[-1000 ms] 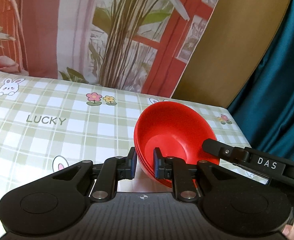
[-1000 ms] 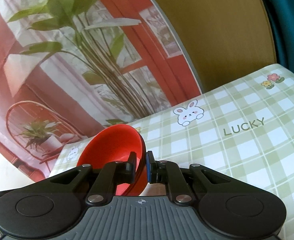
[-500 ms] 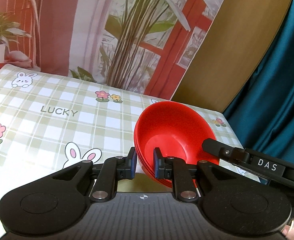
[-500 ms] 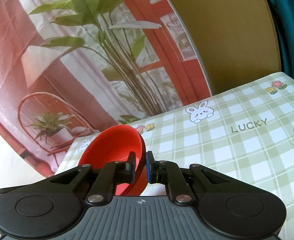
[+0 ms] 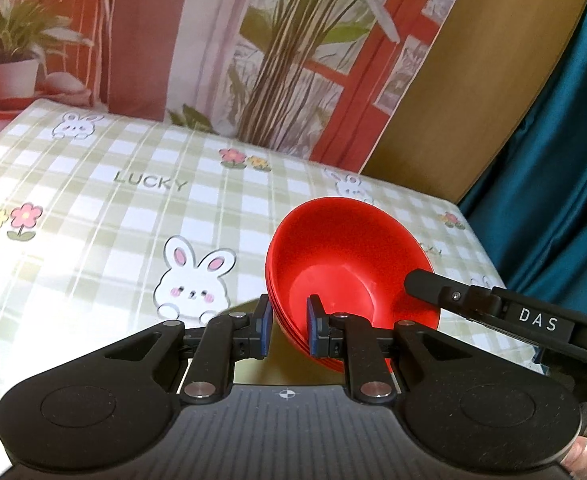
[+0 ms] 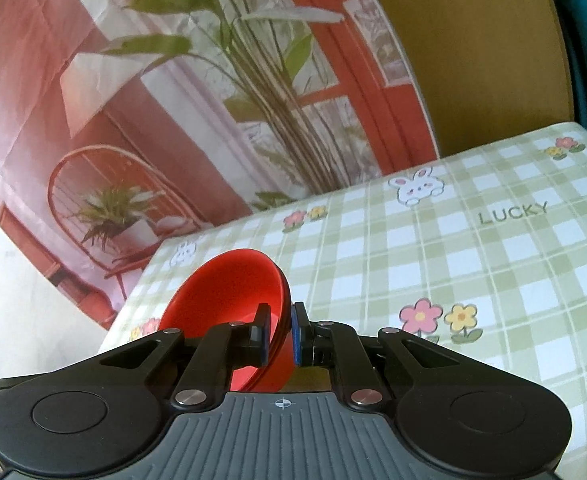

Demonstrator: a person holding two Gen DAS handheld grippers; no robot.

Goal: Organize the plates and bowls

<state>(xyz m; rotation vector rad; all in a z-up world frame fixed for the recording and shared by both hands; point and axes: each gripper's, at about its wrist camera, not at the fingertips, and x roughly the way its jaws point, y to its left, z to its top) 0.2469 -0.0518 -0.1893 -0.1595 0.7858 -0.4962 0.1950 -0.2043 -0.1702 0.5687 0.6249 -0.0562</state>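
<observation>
We see first the printed backdrop, a scene of red window frames, tall green stalks and a potted plant on a stand, which fills the upper part of both wrist views; to its right stand a tan panel and a teal curtain. Below it lies the table, covered by a green-and-white checked cloth printed with rabbits, flowers and the word LUCKY. Above the cloth we find the stack of red bowls, several nested bowls whose rims show as thin layered edges, tilted so that the opening faces up and away from the left wrist camera. In the left wrist view the stack sits toward the right side of the table; in the right wrist view it appears near the table's left edge. We note that both tools hold this stack. The left gripper straddles the near rim, one finger outside the wall and one inside, clenched on the bowls. The right gripper is likewise clamped on the rim, its blue pads pressing the wall from both sides; in the left wrist view its black finger, marked DAS, reaches the stack's right rim. Whether the stack touches the cloth we cannot tell.
</observation>
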